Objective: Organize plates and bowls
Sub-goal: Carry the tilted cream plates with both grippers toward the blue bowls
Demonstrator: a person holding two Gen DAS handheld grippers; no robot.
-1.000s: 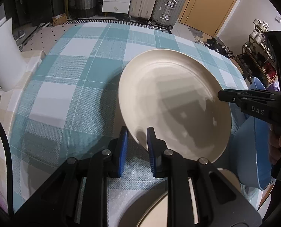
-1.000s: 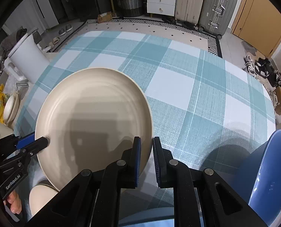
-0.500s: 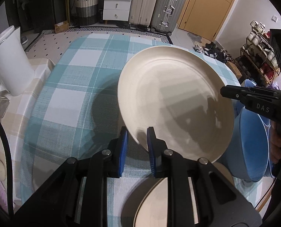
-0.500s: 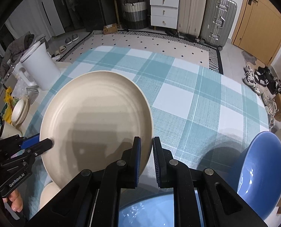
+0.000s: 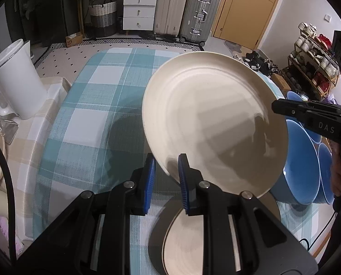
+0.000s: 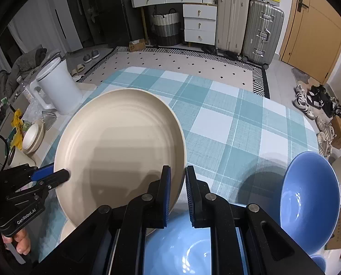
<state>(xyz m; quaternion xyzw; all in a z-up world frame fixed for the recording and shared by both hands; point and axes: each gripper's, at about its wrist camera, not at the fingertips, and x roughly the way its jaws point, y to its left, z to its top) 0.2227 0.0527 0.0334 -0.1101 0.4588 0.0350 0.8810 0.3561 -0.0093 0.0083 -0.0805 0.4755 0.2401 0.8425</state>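
A large cream plate (image 5: 214, 119) is held in the air above the checked tablecloth (image 5: 90, 105), tilted. My left gripper (image 5: 165, 178) is shut on its near rim. My right gripper (image 6: 177, 192) is shut on the opposite rim of the same plate (image 6: 120, 146); it shows in the left wrist view as black fingers (image 5: 308, 114) at the plate's right edge. A second cream plate (image 5: 184, 245) lies on the table below the left gripper. Blue bowls (image 5: 308, 167) stand at the right; in the right wrist view one bowl (image 6: 310, 201) tilts at the right and another (image 6: 181, 247) lies under the gripper.
A white kettle (image 5: 16, 84) stands on a beige cloth at the table's left. A small cream bowl (image 6: 32, 137) sits beside it. Suitcases (image 5: 186, 11) and white drawers (image 5: 138, 11) stand beyond the table's far end. A shoe rack (image 5: 312, 64) is at the right.
Both grippers have lifted the cream plate higher above the table. More of the room and the second plate underneath have come into view.
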